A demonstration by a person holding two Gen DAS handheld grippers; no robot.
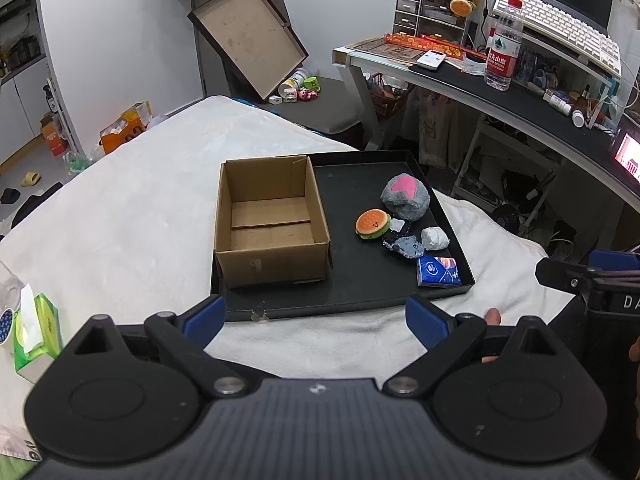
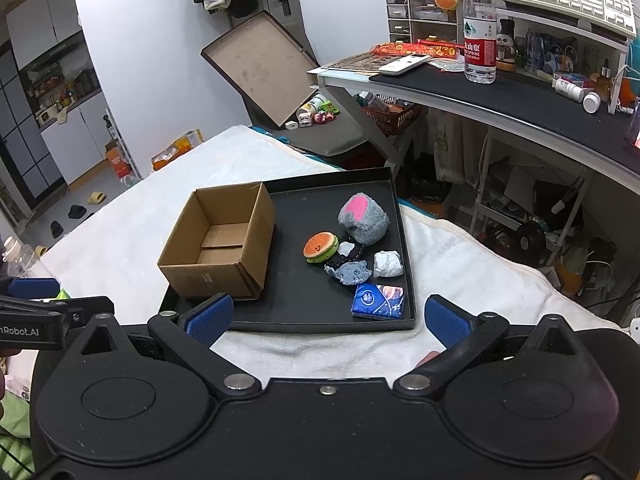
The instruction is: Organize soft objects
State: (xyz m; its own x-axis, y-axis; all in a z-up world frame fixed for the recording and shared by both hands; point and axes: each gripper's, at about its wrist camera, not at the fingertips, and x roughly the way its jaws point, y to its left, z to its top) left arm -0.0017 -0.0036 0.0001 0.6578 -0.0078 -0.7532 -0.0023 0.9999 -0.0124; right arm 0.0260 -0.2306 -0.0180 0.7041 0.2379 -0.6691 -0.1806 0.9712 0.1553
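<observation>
An open empty cardboard box (image 1: 272, 220) (image 2: 220, 244) stands on the left of a black tray (image 1: 360, 280) (image 2: 304, 300). To its right on the tray lie a grey-and-pink plush (image 1: 406, 196) (image 2: 364, 218), a burger plush (image 1: 373, 224) (image 2: 320, 247), a small grey cat plush (image 1: 406, 248) (image 2: 350, 272), a white crumpled wad (image 1: 435, 238) (image 2: 388, 264) and a blue tissue pack (image 1: 438, 272) (image 2: 379, 300). My left gripper (image 1: 316, 322) and my right gripper (image 2: 328, 320) are both open and empty, just before the tray's near edge.
The tray sits on a white blanket (image 1: 140, 220). A green tissue box (image 1: 34, 332) lies at the left. A desk (image 1: 520, 100) with a water bottle (image 1: 503, 46) and keyboard stands at the right. A large box lid (image 1: 248, 36) leans behind.
</observation>
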